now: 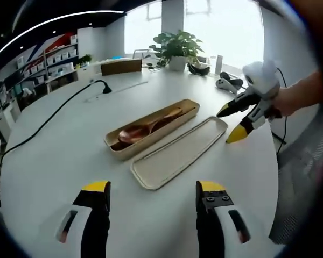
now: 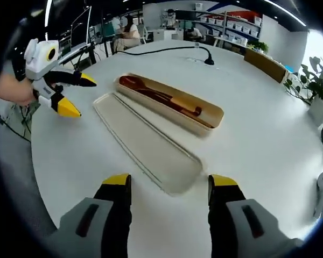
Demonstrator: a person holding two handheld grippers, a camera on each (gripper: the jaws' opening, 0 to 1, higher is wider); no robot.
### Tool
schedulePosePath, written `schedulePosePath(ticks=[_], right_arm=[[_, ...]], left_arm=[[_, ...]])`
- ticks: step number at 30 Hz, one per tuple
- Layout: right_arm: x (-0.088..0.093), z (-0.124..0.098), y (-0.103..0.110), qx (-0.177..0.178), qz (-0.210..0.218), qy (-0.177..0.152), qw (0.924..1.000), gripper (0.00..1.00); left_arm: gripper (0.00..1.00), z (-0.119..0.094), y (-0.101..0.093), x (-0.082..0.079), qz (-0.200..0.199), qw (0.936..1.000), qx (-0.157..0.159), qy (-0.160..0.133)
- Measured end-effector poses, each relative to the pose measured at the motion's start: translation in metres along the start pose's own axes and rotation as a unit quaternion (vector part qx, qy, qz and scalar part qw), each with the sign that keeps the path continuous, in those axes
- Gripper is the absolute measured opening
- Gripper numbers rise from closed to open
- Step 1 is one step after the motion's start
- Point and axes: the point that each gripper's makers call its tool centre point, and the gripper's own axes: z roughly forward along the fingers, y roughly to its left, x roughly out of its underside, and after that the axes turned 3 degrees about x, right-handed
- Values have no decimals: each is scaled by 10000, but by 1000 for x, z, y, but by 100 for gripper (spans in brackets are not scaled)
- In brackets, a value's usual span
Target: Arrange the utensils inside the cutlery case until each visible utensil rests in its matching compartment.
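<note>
On white table (image 1: 54, 161): open cutlery case (image 1: 153, 129) holding copper spoon (image 1: 142, 129), lid (image 1: 177, 153) just beside; left gripper (image 1: 153, 193) and right gripper (image 2: 169, 185) jaws apart, empty; advisable to confirm utensil seating before closing.

The long beige matt plastic-looking cutlery case (image 1: 151, 131) holds a glossy copper-toned metal spoon (image 1: 137, 132); the round white table (image 1: 70, 156) is smooth.

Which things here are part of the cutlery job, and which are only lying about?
Job: beige oblong cutlery case; copper-coloured metal spoon inside it; flat beige lid beside it.

Lying about: green potted plant; black cable; black-and-white controllers.
</note>
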Motion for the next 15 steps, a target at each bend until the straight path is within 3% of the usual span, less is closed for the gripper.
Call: schedulePosePath(ticks=[6, 13, 15], right_arm=[[-4, 3, -1, -8, 13, -103, 9999, 56], [-8, 5, -1, -50, -42, -158, 9999, 56], [-10, 5, 1, -112, -105, -191, 9997, 54]], left_arm=[[66, 9, -2, -9, 63, 9999, 69, -109], [65, 21, -6, -6, 7, 9999, 102, -26], [62, 25, -6, -10, 82, 9998, 105, -154]])
